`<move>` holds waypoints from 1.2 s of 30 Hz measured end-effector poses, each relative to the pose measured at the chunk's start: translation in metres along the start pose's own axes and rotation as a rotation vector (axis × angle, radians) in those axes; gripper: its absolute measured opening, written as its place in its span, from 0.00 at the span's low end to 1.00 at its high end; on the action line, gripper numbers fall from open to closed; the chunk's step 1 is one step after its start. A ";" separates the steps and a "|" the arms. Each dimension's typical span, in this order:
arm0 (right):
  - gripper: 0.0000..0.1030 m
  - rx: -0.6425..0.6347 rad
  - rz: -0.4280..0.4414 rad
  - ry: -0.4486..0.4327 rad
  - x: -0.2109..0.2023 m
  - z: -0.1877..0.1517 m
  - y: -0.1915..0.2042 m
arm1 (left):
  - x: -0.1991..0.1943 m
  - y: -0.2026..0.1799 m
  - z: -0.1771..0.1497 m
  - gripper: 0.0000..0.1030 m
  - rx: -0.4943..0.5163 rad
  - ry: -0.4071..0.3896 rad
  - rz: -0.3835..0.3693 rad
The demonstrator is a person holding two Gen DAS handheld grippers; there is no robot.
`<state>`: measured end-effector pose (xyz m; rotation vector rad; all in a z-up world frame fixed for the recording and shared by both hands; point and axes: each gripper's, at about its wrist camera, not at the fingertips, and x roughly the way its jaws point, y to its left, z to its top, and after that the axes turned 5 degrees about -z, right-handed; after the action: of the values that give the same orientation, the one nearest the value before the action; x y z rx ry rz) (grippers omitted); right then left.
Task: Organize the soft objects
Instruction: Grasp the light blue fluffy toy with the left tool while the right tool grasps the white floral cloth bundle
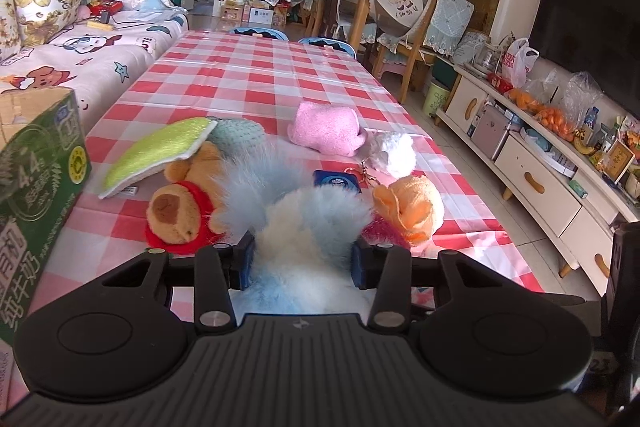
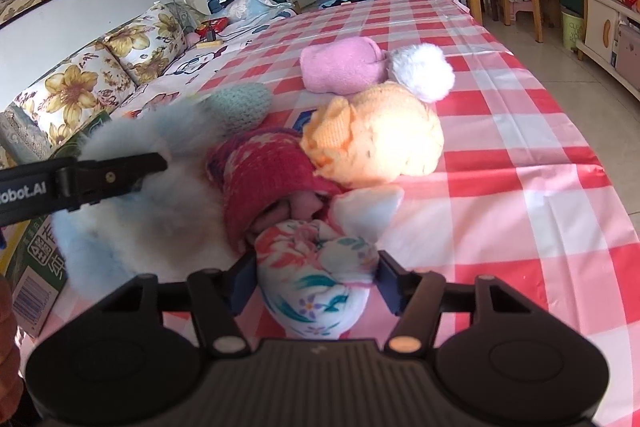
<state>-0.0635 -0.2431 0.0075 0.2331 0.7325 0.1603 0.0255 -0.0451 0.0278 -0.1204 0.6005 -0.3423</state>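
The left gripper has its jaws pressed into both sides of a fluffy blue-white plush, held just above the checked tablecloth. The right gripper is clamped on a floral sock bundle — beyond it, at 12 o'clock, lie a red knit bundle and an orange knit bundle. From the left wrist, a bear toy sits at 10 o'clock, a green carton at 9 — farther off, a pink bundle at 12.
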 end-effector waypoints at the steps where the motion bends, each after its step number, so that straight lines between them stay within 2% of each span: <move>1: 0.59 -0.005 -0.002 -0.004 -0.001 0.000 0.001 | -0.002 0.001 0.001 0.49 -0.002 -0.003 0.001; 3: 0.59 -0.014 -0.008 -0.012 -0.003 0.001 0.004 | -0.006 0.004 0.002 0.46 -0.009 -0.012 0.003; 5: 0.59 -0.015 -0.007 -0.014 -0.005 0.002 0.005 | -0.010 0.008 0.003 0.33 -0.015 -0.020 0.004; 8: 0.59 -0.023 -0.005 -0.023 -0.007 0.003 0.009 | -0.015 0.013 0.004 0.32 -0.022 -0.023 -0.009; 15: 0.59 -0.073 -0.020 -0.023 -0.005 0.003 0.021 | -0.007 0.021 -0.018 0.35 -0.027 0.047 -0.016; 19: 0.59 -0.088 -0.024 -0.015 -0.003 0.004 0.024 | -0.009 0.023 -0.036 0.56 0.017 0.073 -0.008; 21: 0.59 -0.096 -0.025 -0.012 -0.002 0.004 0.024 | -0.015 0.027 -0.042 0.63 0.042 0.073 -0.010; 23: 0.59 -0.098 -0.026 -0.007 -0.001 0.003 0.026 | -0.018 0.029 -0.046 0.84 0.061 0.077 -0.014; 28: 0.59 -0.114 -0.013 -0.008 0.000 0.003 0.032 | -0.018 0.029 -0.055 0.99 0.092 0.100 -0.049; 33: 0.59 -0.133 -0.010 -0.002 0.002 0.002 0.039 | -0.006 0.024 -0.069 0.99 0.131 0.115 -0.019; 36: 0.59 -0.137 -0.008 0.002 0.003 0.001 0.041 | 0.003 0.027 -0.071 0.92 0.113 0.114 -0.017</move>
<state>-0.0628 -0.2035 0.0171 0.0993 0.7207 0.2027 -0.0049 -0.0218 -0.0379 0.0029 0.6912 -0.4011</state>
